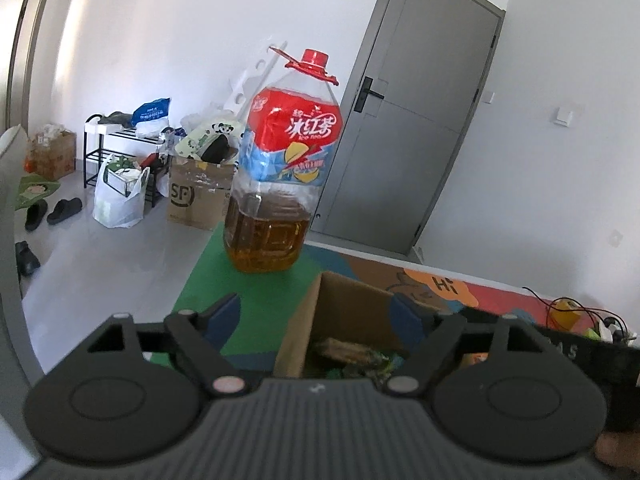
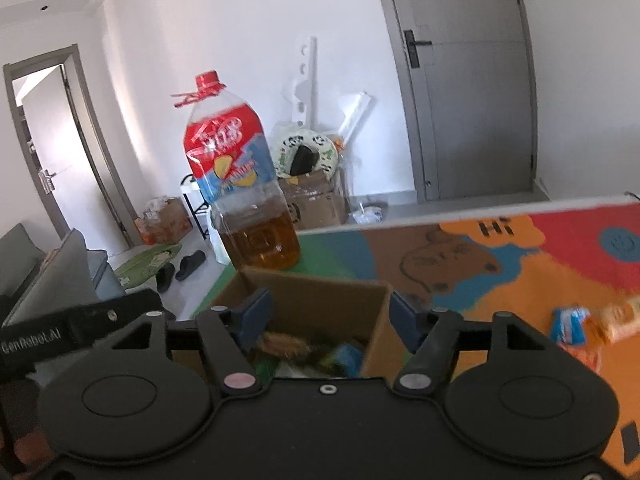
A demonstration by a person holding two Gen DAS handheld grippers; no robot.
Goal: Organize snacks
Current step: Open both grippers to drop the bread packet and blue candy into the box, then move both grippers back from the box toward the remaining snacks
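A brown cardboard box (image 1: 320, 312) stands on the colourful table mat, with several snack packets (image 1: 352, 354) inside it. It also shows in the right wrist view (image 2: 320, 304) with packets (image 2: 304, 348) in it. My left gripper (image 1: 316, 314) is open and empty, held above the box's left wall. My right gripper (image 2: 330, 312) is open and empty, its fingers spread over the box opening. Loose snack packets (image 2: 572, 322) lie on the mat to the right of the box; an orange one (image 2: 620, 320) is blurred.
A large iced-tea bottle (image 1: 280, 168) with a red cap stands behind the box near the table's far left corner, and shows in the right wrist view (image 2: 240, 184). The patterned mat (image 2: 520, 256) covers the table. Cables and an orange item (image 1: 568, 312) lie at the far right. Cluttered floor and a grey door lie beyond.
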